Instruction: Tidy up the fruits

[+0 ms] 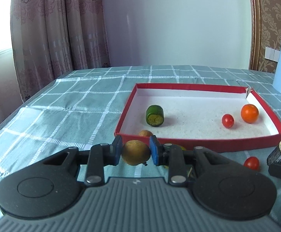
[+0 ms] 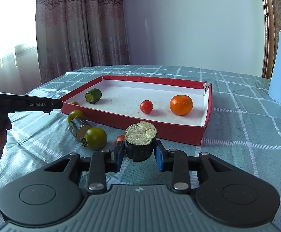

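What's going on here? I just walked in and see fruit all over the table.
A person is sorting fruit into a shallow red cardboard tray with two handheld grippers. The left gripper is shut on a small round brown fruit; the right gripper grips a dark cylindrical chunk with a pale cut top. A green cylinder piece, a red cherry tomato and an orange mandarin already lie in the tray. Two green tomatoes and another dark chunk remain on the checked cloth.
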The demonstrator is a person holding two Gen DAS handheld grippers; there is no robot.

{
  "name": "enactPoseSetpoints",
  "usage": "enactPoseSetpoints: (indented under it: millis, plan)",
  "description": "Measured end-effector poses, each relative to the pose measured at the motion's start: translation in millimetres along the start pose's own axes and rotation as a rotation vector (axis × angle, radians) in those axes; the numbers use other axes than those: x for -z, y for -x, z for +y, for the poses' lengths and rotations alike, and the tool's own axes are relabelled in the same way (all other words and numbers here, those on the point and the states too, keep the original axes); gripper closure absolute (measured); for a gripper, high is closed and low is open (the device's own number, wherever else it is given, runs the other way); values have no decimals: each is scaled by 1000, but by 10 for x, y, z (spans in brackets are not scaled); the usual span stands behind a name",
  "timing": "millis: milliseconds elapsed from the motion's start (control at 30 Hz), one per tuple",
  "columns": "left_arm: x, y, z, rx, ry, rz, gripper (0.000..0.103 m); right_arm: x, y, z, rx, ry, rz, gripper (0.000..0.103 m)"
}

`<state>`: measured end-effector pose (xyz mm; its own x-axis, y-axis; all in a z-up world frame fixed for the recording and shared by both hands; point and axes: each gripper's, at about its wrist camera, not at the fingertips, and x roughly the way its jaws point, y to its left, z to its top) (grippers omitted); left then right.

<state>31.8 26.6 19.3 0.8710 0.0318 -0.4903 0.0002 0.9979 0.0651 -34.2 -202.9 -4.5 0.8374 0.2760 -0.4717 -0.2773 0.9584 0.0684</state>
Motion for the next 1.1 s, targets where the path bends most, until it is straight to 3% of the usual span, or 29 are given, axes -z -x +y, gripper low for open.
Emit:
enactPoseSetpoints:
  millis: [300,500,867,1100]
  plan:
    - [-293,-321,-361,54,8,19,75,-40,-15,-84,9,-45,-4,71]
    - [-345,-580,-572,38,-31,54,75,-38,-43,-100,3,-56,10,71]
    - [-327,-834,-514,-5,-14,101,75,-187,-73,-136,28,-33,-17,71]
    - [-358,-909,-498,-21,-13,102,75,-430,-317,-140,51,6,-14,71]
